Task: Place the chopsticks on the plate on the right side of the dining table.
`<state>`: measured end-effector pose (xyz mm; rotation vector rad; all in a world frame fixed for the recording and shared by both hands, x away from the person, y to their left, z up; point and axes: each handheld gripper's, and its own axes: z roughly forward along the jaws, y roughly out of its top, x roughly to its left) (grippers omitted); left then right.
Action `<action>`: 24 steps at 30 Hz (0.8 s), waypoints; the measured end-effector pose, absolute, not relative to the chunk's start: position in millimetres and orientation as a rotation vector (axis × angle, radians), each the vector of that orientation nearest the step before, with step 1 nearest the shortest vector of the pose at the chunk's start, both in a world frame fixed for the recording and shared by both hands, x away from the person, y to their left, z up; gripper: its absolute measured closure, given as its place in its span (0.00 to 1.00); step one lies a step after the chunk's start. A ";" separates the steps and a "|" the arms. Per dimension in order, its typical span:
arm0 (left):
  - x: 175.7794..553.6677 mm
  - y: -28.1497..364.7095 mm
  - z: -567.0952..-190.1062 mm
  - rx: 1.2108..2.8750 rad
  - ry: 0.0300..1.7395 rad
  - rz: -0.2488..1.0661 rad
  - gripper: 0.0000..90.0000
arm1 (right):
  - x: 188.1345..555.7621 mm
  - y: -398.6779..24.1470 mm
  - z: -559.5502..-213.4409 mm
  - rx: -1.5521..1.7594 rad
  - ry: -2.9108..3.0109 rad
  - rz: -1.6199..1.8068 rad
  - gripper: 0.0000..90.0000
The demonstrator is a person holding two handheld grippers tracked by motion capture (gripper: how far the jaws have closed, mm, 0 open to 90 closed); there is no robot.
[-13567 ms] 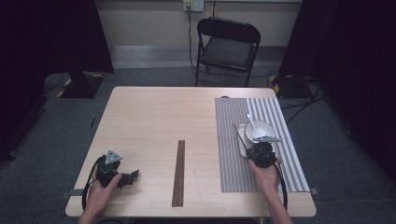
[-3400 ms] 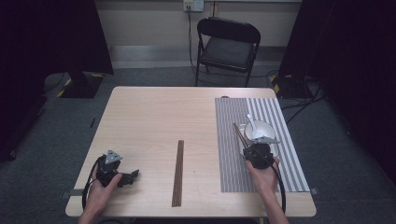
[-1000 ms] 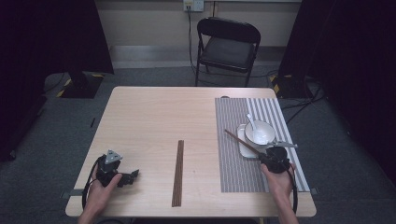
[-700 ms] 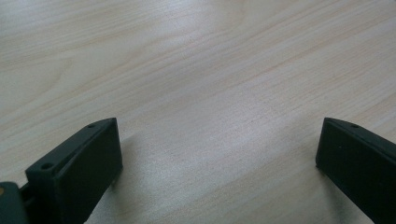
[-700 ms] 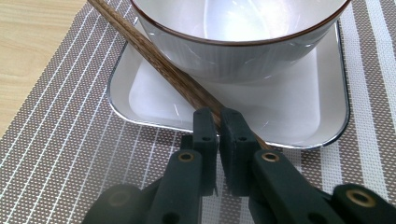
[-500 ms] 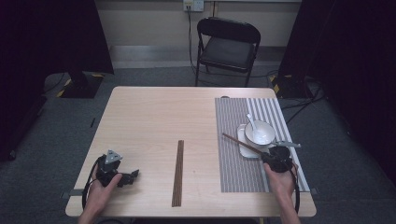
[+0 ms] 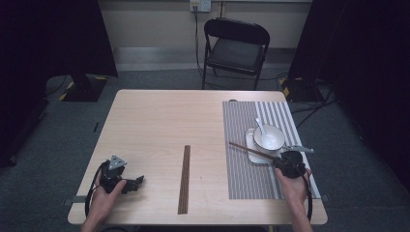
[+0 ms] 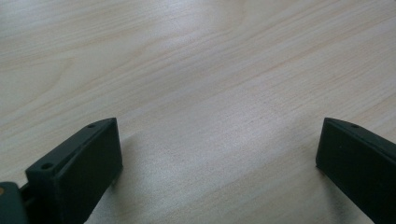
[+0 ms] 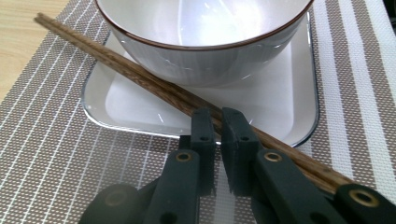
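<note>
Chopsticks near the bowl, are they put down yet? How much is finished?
Done: the bowl, spoon inside, sits on the plate on the striped mat. In hand: the right gripper pinches the chopsticks across the plate's edge. Left: laying them down; the left gripper rests open.

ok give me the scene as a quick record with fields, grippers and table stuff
right gripper: shut on the chopsticks, which slant across the plate's rim
left gripper: open, nothing between its jaws, low over bare table
bowl: white, on the plate, spoon inside
placemat: striped, right side of the table
dark strip: lying mid-table, apart from both grippers
</note>
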<state>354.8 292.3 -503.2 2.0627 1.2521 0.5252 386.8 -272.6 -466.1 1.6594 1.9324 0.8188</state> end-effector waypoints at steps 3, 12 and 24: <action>354.8 292.3 -503.2 2.064 1.253 0.528 0.00 | 387.0 -273.1 -465.9 1.656 1.935 0.817 0.92; 354.8 292.3 -503.2 2.063 1.252 0.525 0.00 | 387.6 -277.3 -466.0 1.668 1.924 0.808 0.92; 354.8 292.1 -503.3 2.061 1.254 0.525 0.00 | 389.7 -283.2 -466.8 1.684 1.901 0.808 0.91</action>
